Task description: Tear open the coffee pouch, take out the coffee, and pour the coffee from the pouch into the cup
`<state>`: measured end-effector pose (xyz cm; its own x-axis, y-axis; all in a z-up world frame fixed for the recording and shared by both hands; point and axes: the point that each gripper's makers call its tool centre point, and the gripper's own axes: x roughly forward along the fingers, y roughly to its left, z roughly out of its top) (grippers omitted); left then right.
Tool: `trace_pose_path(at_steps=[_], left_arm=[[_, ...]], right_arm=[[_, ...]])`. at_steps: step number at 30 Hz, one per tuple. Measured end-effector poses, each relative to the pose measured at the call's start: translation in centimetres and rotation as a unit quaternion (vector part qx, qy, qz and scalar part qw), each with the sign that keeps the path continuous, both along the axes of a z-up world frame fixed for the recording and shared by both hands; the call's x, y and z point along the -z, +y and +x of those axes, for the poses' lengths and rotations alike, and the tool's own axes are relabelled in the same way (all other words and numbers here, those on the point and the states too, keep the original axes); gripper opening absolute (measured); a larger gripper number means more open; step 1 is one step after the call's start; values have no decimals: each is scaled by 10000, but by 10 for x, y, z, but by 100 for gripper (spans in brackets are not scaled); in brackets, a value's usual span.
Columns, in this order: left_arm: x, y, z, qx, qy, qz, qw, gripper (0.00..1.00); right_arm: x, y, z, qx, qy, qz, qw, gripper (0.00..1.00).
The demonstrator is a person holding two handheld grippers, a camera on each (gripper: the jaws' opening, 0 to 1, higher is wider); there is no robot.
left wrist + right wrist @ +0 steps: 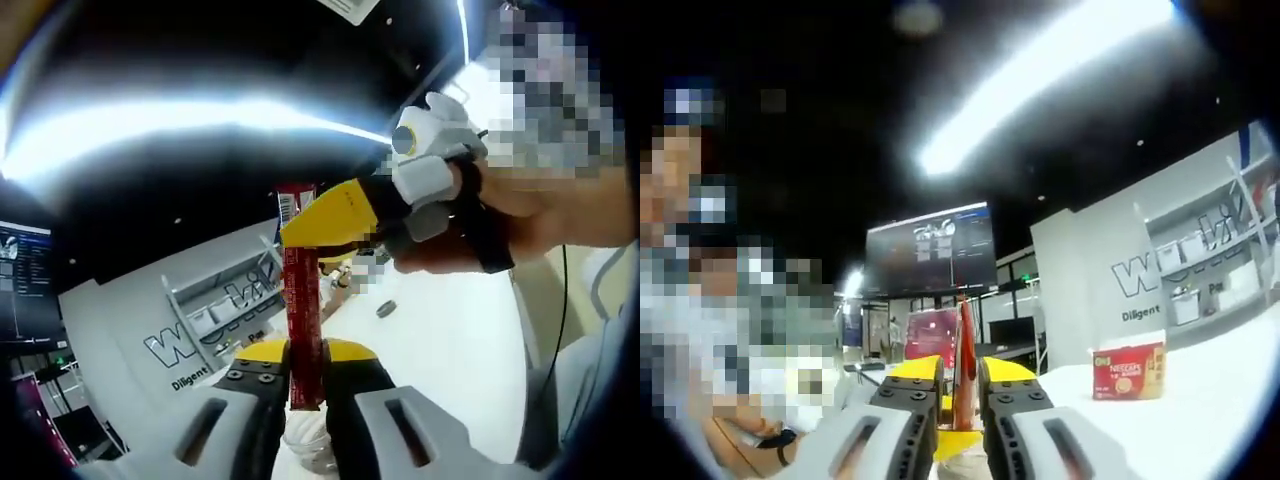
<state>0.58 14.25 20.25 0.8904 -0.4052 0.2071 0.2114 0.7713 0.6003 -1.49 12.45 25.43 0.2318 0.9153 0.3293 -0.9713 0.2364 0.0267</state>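
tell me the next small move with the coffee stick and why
Probably pull the right gripper sideways to tear the top off. The red coffee pouch stands upright, clamped low in the left gripper and pinched near its top by the right one, and it looks unopened. Whether the cup is underneath is hard to tell.

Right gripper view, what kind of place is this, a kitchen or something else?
Probably a showroom or demo hall, not a kitchen: a large hanging screen, a white wall with big lettering beside display shelves, and long ceiling light strips over a white table.
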Motion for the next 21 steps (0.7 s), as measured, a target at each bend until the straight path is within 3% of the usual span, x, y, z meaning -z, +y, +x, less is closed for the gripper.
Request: trace_pose_path(at_steps=[7,11,21], left_arm=[[-3,2,2,1,-33,30,10000,14],[-4,2,0,17,-9,-37,10000,17],[-1,4,5,39,12,-79,10000,18]], right_arm=[[6,3,0,4,38,-44,10000,15],[6,4,-1,53,-2,-37,10000,8],[14,5,6,66,93,-63,9999,8]])
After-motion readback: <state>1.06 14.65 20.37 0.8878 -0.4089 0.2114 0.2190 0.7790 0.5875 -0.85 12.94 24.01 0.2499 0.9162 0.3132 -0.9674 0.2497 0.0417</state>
